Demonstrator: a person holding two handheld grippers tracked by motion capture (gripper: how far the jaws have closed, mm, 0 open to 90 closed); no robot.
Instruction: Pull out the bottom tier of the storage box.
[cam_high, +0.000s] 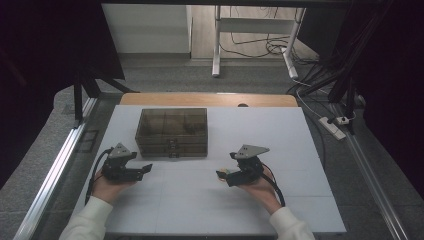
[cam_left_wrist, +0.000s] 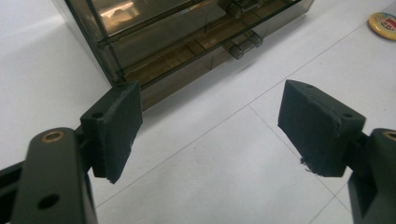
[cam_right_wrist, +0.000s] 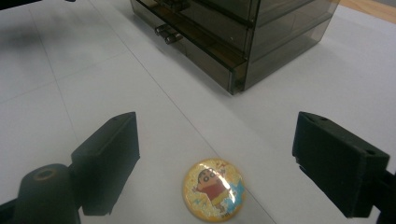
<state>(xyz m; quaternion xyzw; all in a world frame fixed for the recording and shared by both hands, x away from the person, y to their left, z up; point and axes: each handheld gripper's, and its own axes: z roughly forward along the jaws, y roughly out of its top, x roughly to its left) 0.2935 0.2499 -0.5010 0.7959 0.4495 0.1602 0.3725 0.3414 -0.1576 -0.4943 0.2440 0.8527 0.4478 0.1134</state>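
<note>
A smoky see-through drawer box (cam_high: 171, 131) stands at the middle back of the white table top (cam_high: 200, 210). A round yellow badge (cam_right_wrist: 214, 189) with a cartoon figure lies flat on the table. My right gripper (cam_right_wrist: 215, 158) is open, its jaws standing to either side of the badge without touching it. In the high view the right gripper (cam_high: 223, 173) points left, in front of the box's right end. My left gripper (cam_left_wrist: 210, 130) is open and empty, by the box's front left corner (cam_left_wrist: 116, 70). From above, the left gripper (cam_high: 145, 169) points right.
Each drawer front has a small clear handle (cam_right_wrist: 168, 32). The badge (cam_left_wrist: 384, 22) also shows far off in the left gripper view. Beyond the table, cables and a power strip (cam_high: 334, 127) lie on the grey floor, beside a white desk leg (cam_high: 216, 45).
</note>
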